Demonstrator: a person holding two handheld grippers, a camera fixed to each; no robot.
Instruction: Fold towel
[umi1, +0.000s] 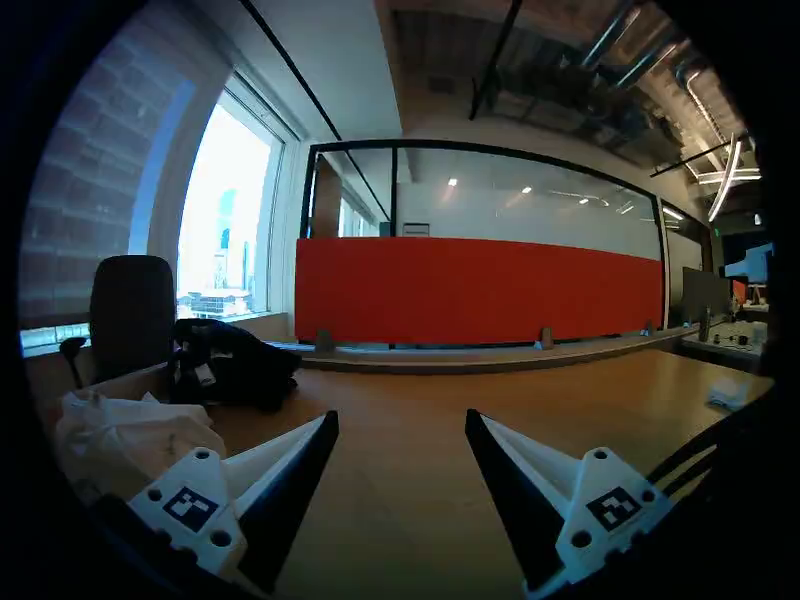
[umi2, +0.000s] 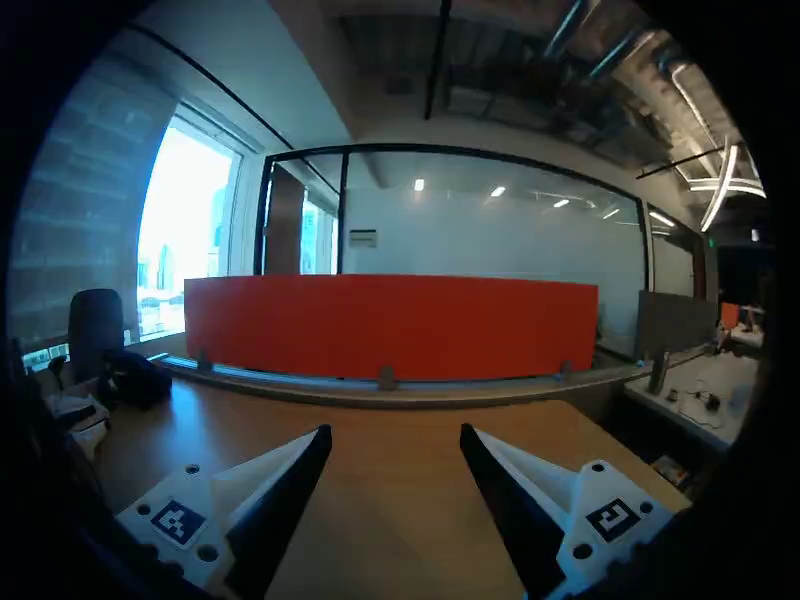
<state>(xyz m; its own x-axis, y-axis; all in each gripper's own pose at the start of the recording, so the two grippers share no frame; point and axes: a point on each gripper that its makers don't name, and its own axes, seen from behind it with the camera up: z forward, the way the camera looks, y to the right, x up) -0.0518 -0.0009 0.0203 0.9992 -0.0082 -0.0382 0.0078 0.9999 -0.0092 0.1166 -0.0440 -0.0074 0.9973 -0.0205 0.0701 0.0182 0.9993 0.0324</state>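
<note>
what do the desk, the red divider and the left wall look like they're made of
Desk: wood or wood-look laminate, smooth; warm brown with a soft sheen.
Red divider: probably fabric-covered, matte, even colour without glare.
Wall: brick, rough, with visible courses and mortar lines.

Ahead of your left claw (umi1: 400, 414) the desk (umi1: 420, 400) runs to the partition (umi1: 480, 290), while the bag (umi1: 235, 360) sits on it to the left, before the chair (umi1: 130, 310).
</note>
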